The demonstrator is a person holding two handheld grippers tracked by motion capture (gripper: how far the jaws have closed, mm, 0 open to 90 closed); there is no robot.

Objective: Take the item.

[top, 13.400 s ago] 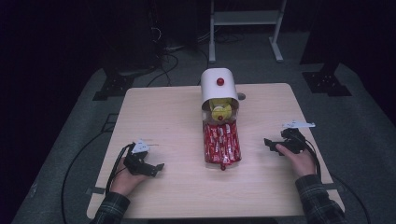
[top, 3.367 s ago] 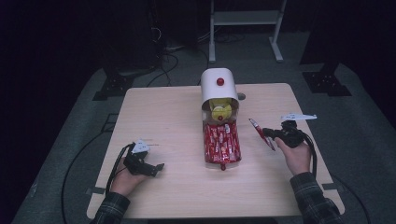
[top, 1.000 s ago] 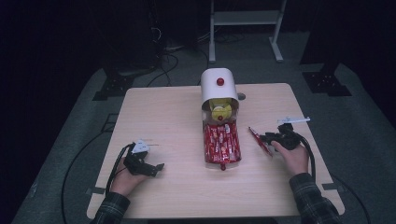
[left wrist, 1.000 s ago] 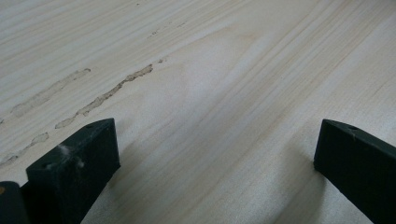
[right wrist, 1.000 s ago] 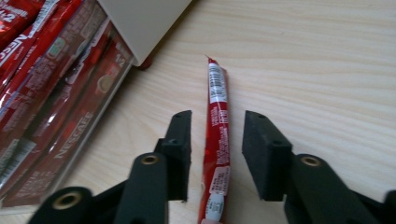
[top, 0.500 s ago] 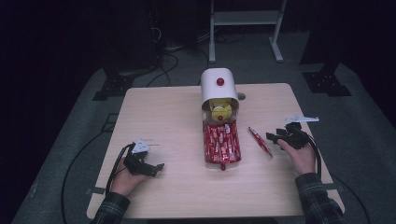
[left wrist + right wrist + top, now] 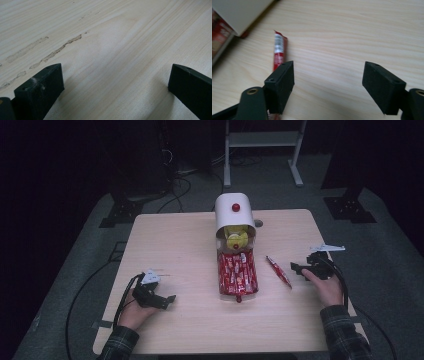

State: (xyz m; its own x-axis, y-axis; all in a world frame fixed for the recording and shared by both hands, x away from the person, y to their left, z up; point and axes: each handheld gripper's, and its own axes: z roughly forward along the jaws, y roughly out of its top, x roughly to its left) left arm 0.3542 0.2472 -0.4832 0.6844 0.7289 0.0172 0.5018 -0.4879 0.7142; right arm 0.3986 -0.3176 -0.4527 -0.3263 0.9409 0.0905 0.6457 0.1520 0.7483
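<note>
you're at the set-down step: your right gripper (image 7: 298, 268) has just been opening its jaws, which now stand wide with nothing between them, and the slim red foil stick packet (image 7: 279, 271) lies flat on the pale wooden tabletop (image 7: 175, 240), at about 3 o'clock from the red tray of matching packets (image 7: 237, 276) under the white dome-topped dispenser (image 7: 234, 215). your left gripper (image 7: 165, 301) rests at 8 o'clock, jaws apart and empty. next, i'd judge, you reach back to the tray for another packet, closing on a single stick.
</note>
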